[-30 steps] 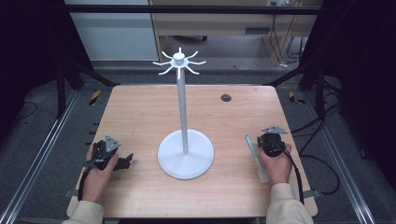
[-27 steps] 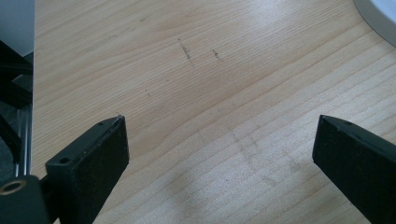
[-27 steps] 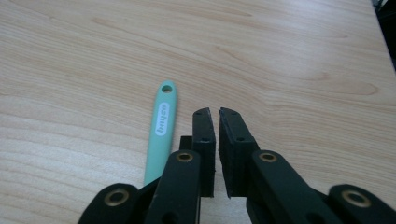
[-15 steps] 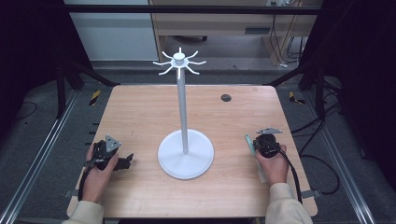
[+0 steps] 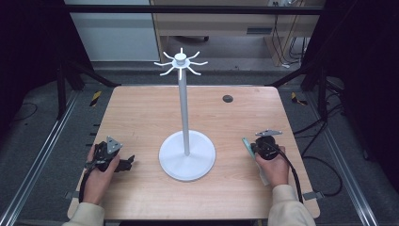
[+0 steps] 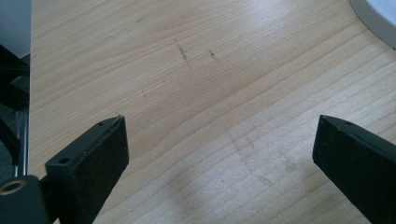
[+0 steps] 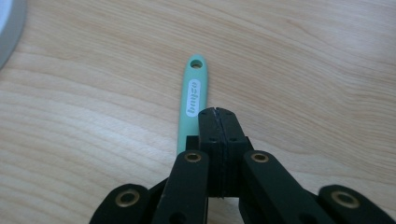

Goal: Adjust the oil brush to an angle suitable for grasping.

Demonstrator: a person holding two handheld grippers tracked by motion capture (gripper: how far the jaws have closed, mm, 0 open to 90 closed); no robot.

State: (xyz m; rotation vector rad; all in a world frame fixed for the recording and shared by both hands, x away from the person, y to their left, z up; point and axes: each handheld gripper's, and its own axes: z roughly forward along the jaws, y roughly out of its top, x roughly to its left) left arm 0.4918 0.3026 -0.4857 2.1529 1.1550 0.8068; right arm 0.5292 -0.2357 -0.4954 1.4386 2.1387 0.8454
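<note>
A teal handle (image 7: 192,100) with a hole at its far end lies on the wooden table (image 5: 141,113); in the high view the teal handle (image 5: 246,144) pokes out at the front right. My right gripper (image 7: 218,113) is shut, jaws pressed together just right of and over the handle, which runs beneath them. I cannot tell whether they pinch it. That right gripper (image 5: 253,149) sits right of the white stand. My left gripper (image 5: 126,163) rests at the front left, and the left gripper (image 6: 219,149) is open over bare wood.
A white stand with a round base (image 5: 187,156), a tall pole and several hooks at the top (image 5: 180,61) occupies the table's middle. Its base edge (image 6: 378,18) lies near the left gripper. A dark round hole (image 5: 227,98) is at the back right.
The right hand has shifted a little left and forward over the teal tool, so less of the tool shows. The left hand has stayed put.
</note>
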